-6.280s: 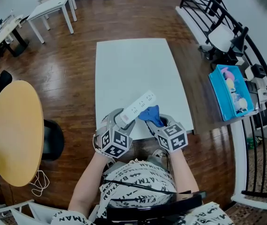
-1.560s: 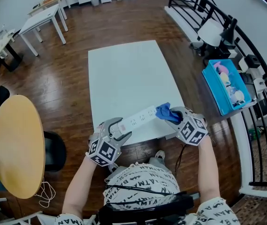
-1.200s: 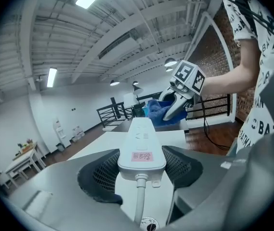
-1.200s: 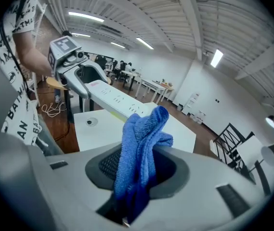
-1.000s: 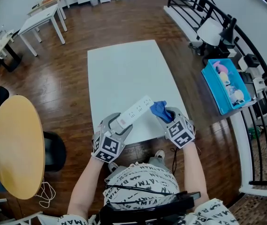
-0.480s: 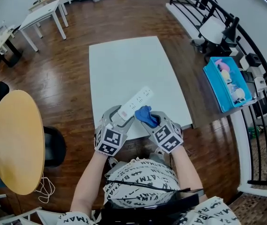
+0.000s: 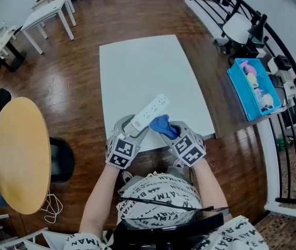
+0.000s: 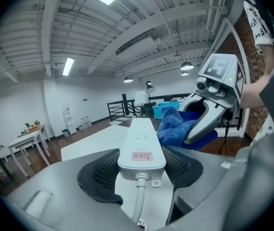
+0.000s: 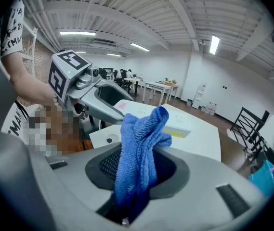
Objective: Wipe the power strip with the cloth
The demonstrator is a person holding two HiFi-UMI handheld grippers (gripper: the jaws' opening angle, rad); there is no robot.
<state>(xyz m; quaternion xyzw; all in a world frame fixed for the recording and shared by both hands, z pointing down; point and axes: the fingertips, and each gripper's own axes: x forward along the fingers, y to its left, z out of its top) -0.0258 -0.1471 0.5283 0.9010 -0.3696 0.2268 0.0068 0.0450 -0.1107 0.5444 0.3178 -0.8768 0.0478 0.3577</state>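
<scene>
Cloth [image 7: 159,124] drawn back along strip [image 7: 150,110] from far end, now touching its right edge, lower centre of head view, over bench [image 7: 142,66]. Left tool [image 8: 141,165] clamps strip's cord end; right tool [image 9: 137,172] pinches cloth. Hold strip steady, press cloth flat, stroke full length.

We've got the power strip [image 7: 149,113] over the near edge of our table [image 7: 142,61], cord end in the left gripper [image 7: 132,127], pointing toward 1 o'clock. The cloth [image 7: 161,124], pinched in the right gripper [image 7: 169,133], sits just beside the strip at its 4 o'clock. There's a round table [image 7: 17,155] off at 9, a bin [image 7: 253,90] at 3.
</scene>
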